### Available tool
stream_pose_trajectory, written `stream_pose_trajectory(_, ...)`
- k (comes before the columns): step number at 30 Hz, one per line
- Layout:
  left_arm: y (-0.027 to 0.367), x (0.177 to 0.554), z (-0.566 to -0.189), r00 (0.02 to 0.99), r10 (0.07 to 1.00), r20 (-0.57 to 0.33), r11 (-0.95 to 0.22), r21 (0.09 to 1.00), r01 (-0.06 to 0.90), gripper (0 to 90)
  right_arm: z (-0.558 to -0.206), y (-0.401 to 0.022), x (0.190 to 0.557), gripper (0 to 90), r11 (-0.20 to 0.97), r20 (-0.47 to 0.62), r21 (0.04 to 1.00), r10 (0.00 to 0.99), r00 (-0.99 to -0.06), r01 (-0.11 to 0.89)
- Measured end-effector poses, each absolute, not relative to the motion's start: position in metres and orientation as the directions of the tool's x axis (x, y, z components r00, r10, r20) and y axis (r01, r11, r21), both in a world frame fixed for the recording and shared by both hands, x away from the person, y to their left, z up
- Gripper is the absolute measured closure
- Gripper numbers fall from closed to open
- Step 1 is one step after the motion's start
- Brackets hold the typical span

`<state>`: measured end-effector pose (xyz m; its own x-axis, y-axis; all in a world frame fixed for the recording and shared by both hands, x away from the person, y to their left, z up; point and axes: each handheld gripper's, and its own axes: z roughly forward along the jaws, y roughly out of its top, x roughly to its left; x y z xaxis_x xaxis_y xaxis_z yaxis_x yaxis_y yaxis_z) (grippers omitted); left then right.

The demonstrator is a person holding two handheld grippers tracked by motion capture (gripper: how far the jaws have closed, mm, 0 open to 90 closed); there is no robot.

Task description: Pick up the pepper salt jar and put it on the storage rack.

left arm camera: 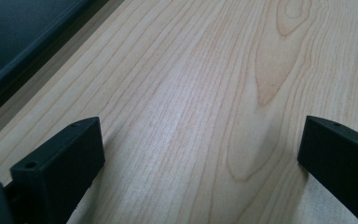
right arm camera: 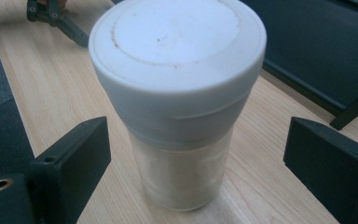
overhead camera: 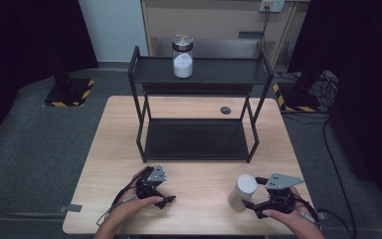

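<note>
A clear jar with a white lid [overhead camera: 242, 191] stands upright on the wooden table [overhead camera: 119, 134] near its front right. My right gripper [overhead camera: 252, 192] is open, its jaws on either side of the jar, pads apart from the glass. In the right gripper view the jar [right arm camera: 177, 46] rises between the two black jaws of the right gripper [right arm camera: 198, 140], with gaps on both sides. My left gripper [overhead camera: 168, 189] rests low over the table at front left, open. The left gripper [left arm camera: 200, 140] has bare wood between its jaws.
A black two-tier rack [overhead camera: 214, 74] stands at the middle back of the table. On its top shelf is a glass jar with a metal lid and white powder [overhead camera: 182, 56]. The lower shelf [overhead camera: 194, 139] is bare. A round grommet [overhead camera: 225, 110] sits behind it.
</note>
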<state>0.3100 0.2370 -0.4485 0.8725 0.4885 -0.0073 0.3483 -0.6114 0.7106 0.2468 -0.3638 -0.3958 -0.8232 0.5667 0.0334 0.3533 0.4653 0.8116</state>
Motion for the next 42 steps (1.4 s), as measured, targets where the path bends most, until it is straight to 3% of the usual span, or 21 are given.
stream_pose_trajectory(24,0.237,0.31,-0.448,0.872,0.489,-0.006,-0.613,0.709,0.348,0.0,-0.395,-0.351,0.248,21.6,0.46,0.021,0.824,0.561,-0.828,0.332)
stream_pose_trajectory(36,0.237,0.31,-0.448,0.872,0.489,-0.006,-0.613,0.709,0.349,0.0,-0.399,-0.346,0.246,35.1,0.462,0.008,0.826,0.564,-0.826,0.323)
stream_pose_trajectory(42,0.237,0.31,-0.448,0.872,0.49,-0.006,-0.613,0.709,0.349,0.0,-0.401,-0.346,0.243,35.5,0.452,0.003,0.834,0.569,-0.822,0.316)
